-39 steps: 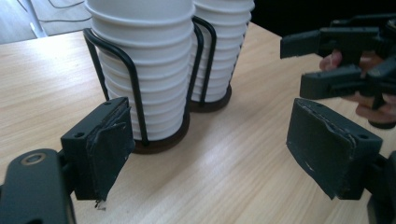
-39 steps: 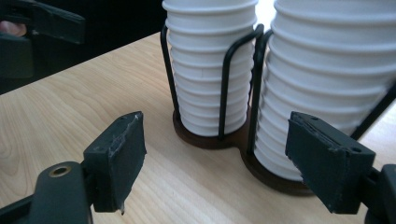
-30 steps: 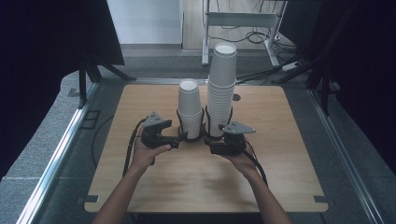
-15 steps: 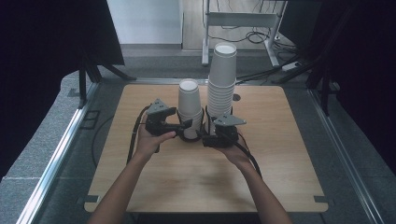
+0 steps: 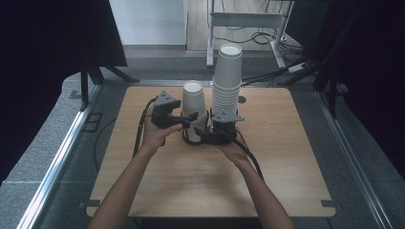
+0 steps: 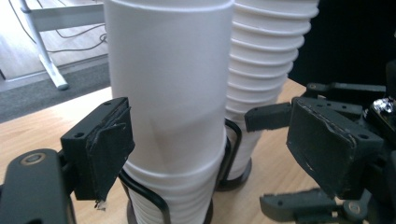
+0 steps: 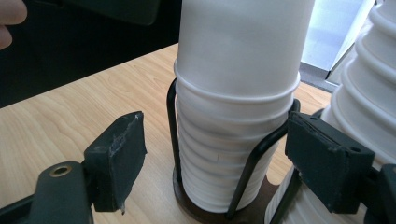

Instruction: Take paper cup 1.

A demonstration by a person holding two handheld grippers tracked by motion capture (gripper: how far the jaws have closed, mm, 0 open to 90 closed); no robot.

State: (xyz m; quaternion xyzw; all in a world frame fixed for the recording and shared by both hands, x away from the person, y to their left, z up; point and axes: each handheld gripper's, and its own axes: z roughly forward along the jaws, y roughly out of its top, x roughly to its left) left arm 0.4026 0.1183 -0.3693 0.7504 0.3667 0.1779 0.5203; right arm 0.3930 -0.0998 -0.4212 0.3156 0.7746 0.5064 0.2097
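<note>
- High view: the short cup stack point(image 5: 195, 102) stands mid-table point(image 5: 286, 181), just beside the tall cup stack point(image 5: 228, 81) on its right. The base of both stacks is hidden behind the grippers and hands.
- High view: the left gripper point(image 5: 189, 117) is held level and points right at the upper part of the short stack. The left hand point(image 5: 160, 133) is wrapped round its body, forearm coming up from the bottom edge.
- High view: the right gripper point(image 5: 204, 138) sits lower and points left at the foot of the short stack. How wide either pair of jaws stands is too small to read here.
- Left gripper view: the top cup point(image 6: 173, 93) is cut off at the frame top, with a shallow dent in its wall. The left gripper point(image 6: 215, 140) has just eased apart a little; one pad point(image 6: 109, 149) lies against the cup, the other stands clear, so nothing is clamped.
- Left gripper view: the right gripper point(image 6: 299, 154) shows past the far jaw, partly cut off.
- Right gripper view: the right gripper point(image 7: 215, 161) is parted either side of the lower stack in its wire holder point(image 7: 252, 158), both pads clear of the cups. The tall stack is cut off at the right edge.
</note>
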